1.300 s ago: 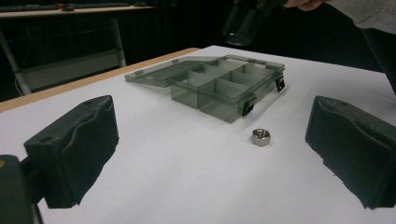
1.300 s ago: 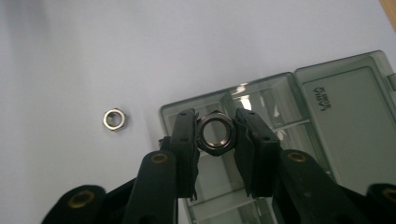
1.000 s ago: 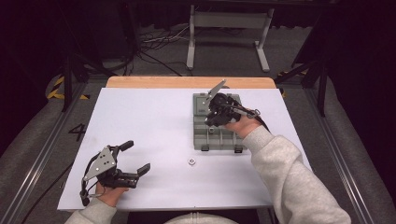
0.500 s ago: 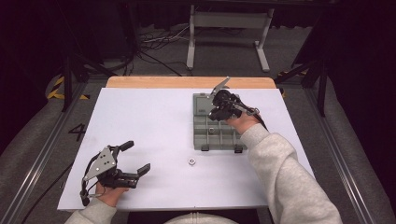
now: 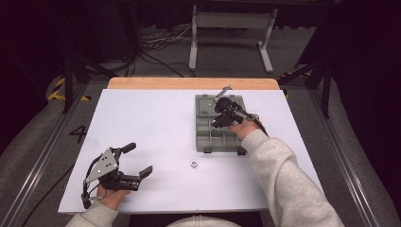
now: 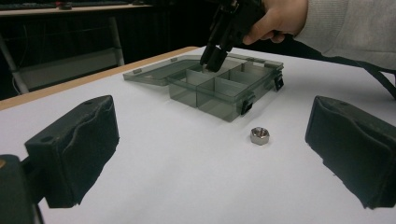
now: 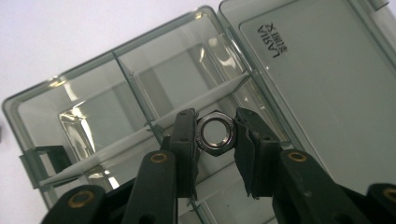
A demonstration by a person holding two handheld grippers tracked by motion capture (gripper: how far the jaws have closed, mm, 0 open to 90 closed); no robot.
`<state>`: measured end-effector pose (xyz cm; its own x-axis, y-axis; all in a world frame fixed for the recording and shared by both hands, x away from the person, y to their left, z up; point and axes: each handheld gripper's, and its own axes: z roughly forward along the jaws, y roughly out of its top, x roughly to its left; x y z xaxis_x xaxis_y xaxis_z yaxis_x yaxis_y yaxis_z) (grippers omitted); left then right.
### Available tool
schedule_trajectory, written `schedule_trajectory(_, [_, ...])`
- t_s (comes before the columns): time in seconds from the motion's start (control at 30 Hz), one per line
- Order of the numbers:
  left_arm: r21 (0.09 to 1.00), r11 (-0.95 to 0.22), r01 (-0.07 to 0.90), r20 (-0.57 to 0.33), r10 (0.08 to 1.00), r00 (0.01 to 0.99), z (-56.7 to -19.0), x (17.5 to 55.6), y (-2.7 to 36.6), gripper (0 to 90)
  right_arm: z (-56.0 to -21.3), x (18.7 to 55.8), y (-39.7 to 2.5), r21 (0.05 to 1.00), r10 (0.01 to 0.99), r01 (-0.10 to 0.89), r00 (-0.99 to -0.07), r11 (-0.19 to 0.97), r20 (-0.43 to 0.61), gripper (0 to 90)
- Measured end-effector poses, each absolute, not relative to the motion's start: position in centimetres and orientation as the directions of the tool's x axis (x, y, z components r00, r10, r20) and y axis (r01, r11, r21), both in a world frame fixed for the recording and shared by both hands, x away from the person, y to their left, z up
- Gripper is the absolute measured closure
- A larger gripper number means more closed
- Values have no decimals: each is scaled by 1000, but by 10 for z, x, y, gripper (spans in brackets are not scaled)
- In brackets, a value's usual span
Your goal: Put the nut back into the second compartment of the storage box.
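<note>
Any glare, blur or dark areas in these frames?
Right gripper view: sharp nut, bright reflections on the box walls. Left gripper view: near jaws soft, loose nut crisp. High view: table evenly lit, surroundings dark.

Two grippers: the left gripper (image 5: 138, 161) and the right gripper (image 5: 220, 119). Two hex nuts: the held nut (image 7: 215, 132) between the right gripper's jaws and the loose nut (image 5: 193, 164) on the table (image 5: 151, 123). One organiser box (image 5: 218, 138) with one hinged lid (image 7: 317, 70), open flat. The box is divided into six compartments in the high view. One table. One person, two hands.
</note>
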<state>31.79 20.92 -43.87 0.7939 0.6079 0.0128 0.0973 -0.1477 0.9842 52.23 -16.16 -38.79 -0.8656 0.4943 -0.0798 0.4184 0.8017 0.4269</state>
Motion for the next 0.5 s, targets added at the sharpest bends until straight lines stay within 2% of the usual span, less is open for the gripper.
schedule_trajectory(0.17, [984, -148, 98, 12, 606, 795, -439, 318, 209, 34, -396, 525, -161, 413, 496, 423, -864, 807, -83, 692])
schedule_trajectory(0.33, [984, -147, 99, 11, 607, 795, -439, 318, 209, 34, -394, 524, -161, 427, 500, 419, -861, 801, -94, 635])
schedule_trajectory(0.37, [984, -149, 97, 13, 606, 796, -438, 318, 210, 35, -386, 520, -160, 454, 504, 401, -854, 796, -129, 513])
schedule_trajectory(0.47, [984, -147, 98, 12, 606, 795, -439, 318, 209, 34, -377, 515, -159, 495, 510, 379, -845, 782, -158, 284])
schedule_trajectory(0.5, [984, -147, 98, 12, 606, 795, -439, 318, 209, 34, -377, 515, -159, 495, 510, 379, -845, 782, -158, 284])
